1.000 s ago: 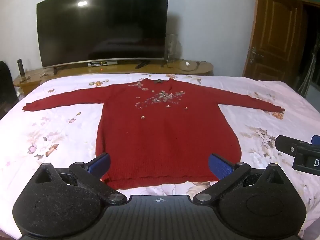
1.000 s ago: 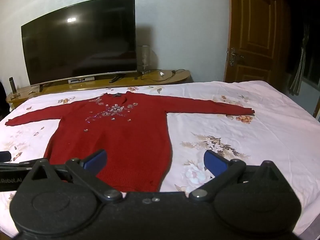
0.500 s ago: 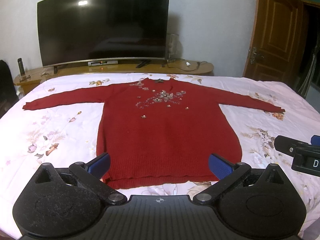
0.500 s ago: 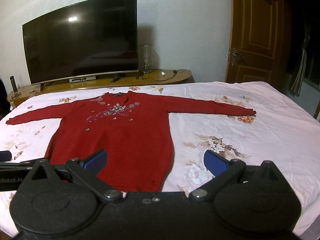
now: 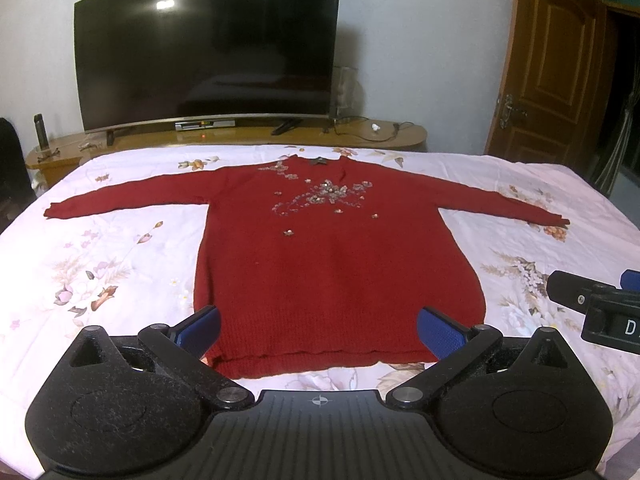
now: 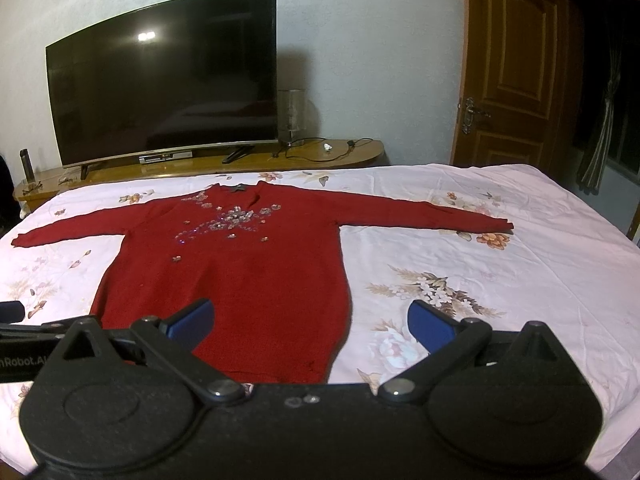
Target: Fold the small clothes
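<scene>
Red sweater (image 5: 332, 264) flat on bed (image 5: 100, 264), centred, collar toward far edge, hem at near edge, sleeves spread toward side edges. My left gripper (image 5: 318, 330) and right gripper (image 6: 310, 322) both spread wide, holding nothing, above hem. Judge first step: pinch sleeve cuffs, fold inward. Grab knit only, avoid beaded flower patch (image 5: 324, 196). Knit thick, ribbed hem, floppy; sheet smooth, floral.

You're in a home bedroom: bed (image 5: 120, 264) with a pink floral sheet, big curved TV (image 5: 208, 48) on a low wooden stand (image 5: 256, 136) at the wall, panelled wooden door (image 5: 548, 64) on the right, curtain (image 6: 600, 136) beside it, set-top box (image 5: 204, 124) under the screen.
</scene>
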Demonstrator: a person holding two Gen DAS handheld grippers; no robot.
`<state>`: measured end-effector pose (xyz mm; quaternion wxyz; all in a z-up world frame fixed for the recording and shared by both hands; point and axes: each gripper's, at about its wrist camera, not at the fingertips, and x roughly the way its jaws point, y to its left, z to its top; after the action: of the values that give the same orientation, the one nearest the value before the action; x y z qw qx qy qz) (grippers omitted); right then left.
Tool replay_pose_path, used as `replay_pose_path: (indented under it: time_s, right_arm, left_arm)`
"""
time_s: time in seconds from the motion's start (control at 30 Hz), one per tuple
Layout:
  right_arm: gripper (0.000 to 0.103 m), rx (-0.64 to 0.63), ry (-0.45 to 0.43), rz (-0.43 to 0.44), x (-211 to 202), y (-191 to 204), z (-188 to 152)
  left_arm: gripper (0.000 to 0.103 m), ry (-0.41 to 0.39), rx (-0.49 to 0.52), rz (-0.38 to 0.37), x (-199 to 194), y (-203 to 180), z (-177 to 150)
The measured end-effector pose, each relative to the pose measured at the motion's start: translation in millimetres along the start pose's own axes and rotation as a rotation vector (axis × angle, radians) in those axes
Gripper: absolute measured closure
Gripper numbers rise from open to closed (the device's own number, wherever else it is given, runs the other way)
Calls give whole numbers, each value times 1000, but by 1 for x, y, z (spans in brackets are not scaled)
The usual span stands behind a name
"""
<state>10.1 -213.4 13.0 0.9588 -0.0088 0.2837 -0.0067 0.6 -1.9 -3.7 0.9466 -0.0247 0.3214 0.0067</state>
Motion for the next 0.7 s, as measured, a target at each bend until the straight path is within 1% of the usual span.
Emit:
replay_pose_path:
  time_s: [0.7]
  right_arm:
    - [1, -7, 1, -5, 2, 4, -1]
  left_arm:
    - [0, 4, -4, -6, 5, 2, 1]
